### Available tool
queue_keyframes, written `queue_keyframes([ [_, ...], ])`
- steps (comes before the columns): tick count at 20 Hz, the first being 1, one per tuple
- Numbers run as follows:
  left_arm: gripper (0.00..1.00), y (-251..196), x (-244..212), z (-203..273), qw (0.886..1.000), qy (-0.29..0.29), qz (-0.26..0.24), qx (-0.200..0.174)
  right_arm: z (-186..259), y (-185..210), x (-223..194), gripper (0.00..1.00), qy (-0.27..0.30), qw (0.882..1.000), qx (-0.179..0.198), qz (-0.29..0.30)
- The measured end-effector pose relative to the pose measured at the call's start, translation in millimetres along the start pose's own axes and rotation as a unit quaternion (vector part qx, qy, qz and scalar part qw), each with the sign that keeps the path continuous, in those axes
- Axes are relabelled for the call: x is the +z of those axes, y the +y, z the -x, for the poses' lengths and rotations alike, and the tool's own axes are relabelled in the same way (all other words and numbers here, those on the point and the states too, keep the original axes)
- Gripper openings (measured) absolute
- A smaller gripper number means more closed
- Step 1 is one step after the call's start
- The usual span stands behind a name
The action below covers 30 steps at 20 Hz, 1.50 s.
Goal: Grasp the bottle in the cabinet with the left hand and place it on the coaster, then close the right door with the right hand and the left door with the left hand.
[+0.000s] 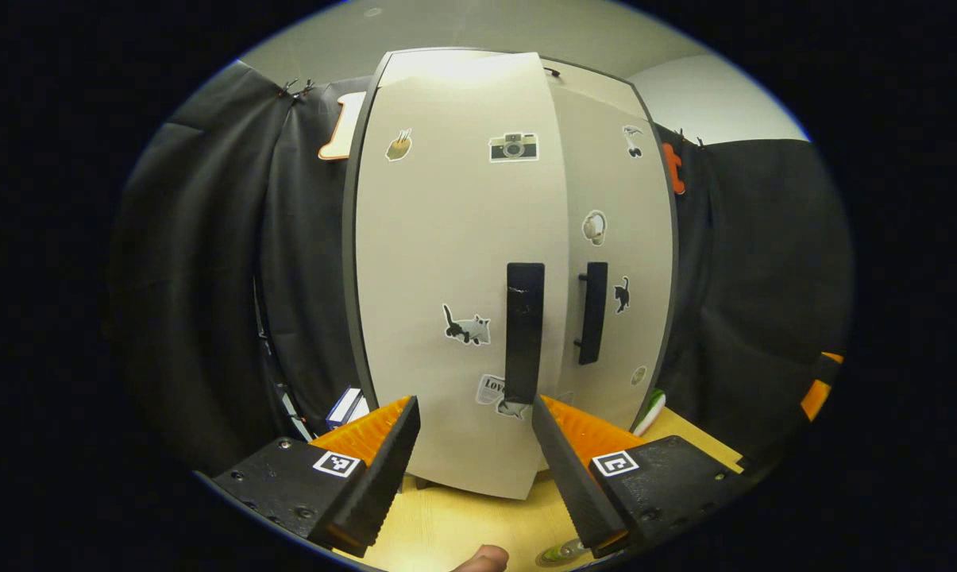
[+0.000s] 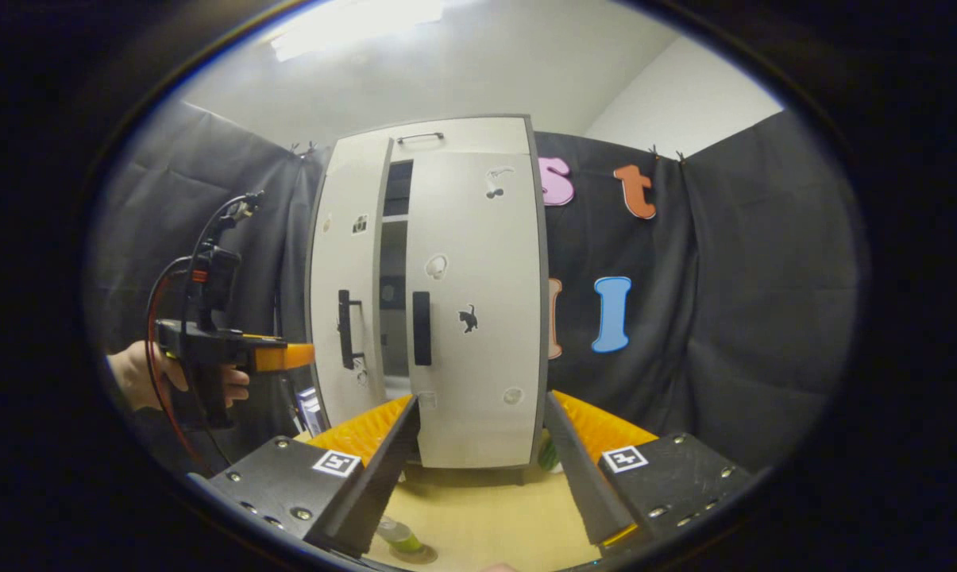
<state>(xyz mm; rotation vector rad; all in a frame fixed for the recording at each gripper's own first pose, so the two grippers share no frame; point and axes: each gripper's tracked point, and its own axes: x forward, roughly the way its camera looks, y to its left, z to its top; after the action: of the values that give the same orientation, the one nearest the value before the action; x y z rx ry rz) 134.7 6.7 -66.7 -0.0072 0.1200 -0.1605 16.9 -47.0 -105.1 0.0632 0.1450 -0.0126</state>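
The white cabinet stands on the wooden table point(image 1: 462, 524). Its right door point(image 1: 613, 238) lies shut. Its left door point(image 1: 454, 262) stands slightly ajar, with a dark gap point(image 2: 395, 262) beside the right door point(image 2: 474, 302). My left gripper point(image 1: 474, 405) is open, just in front of the left door and its black handle point(image 1: 523, 330). In the right gripper view a hand holds that left gripper point(image 2: 303, 356) level beside the left door point(image 2: 349, 278). My right gripper point(image 2: 482, 401) is open, back from the cabinet. A small green bottle point(image 2: 399, 534) stands on a round coaster point(image 2: 410, 552) near its left finger.
A blue and white box point(image 1: 345, 407) sits left of the cabinet's foot. A green and white object point(image 1: 651, 409) lies at its right corner. Black cloth walls close in behind and on both sides. A fingertip point(image 1: 482, 560) shows at the lower edge.
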Motion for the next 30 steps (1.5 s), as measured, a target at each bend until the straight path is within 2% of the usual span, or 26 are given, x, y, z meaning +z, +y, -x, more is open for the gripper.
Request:
queue_keyframes([
  [10,0.91,-11,1,72,1.000,-0.013,-0.003,0.026,15,-8,13,0.92,-0.003,1.000,0.012,0.009],
  [17,0.91,-6,2,120,0.998,-0.026,-0.002,0.058,20,18,12,0.95,-0.002,0.999,0.040,-0.005],
  [20,0.90,-5,4,127,0.998,-0.029,0.009,0.060,19,33,16,0.93,-0.007,0.999,0.048,-0.015],
  [23,0.90,-3,7,132,0.998,-0.031,0.015,0.054,12,35,17,0.95,-0.004,0.999,0.036,-0.002],
  [25,0.90,3,11,133,0.998,-0.038,0.011,0.058,7,39,16,0.92,-0.003,0.999,0.032,-0.003],
  [26,0.90,5,11,132,0.998,-0.039,0.006,0.059,5,41,16,0.95,-0.001,1.000,0.029,-0.003],
  [30,0.90,10,7,125,0.997,-0.045,0.004,0.056,-3,43,26,0.95,-0.021,1.000,0.020,0.001],
])
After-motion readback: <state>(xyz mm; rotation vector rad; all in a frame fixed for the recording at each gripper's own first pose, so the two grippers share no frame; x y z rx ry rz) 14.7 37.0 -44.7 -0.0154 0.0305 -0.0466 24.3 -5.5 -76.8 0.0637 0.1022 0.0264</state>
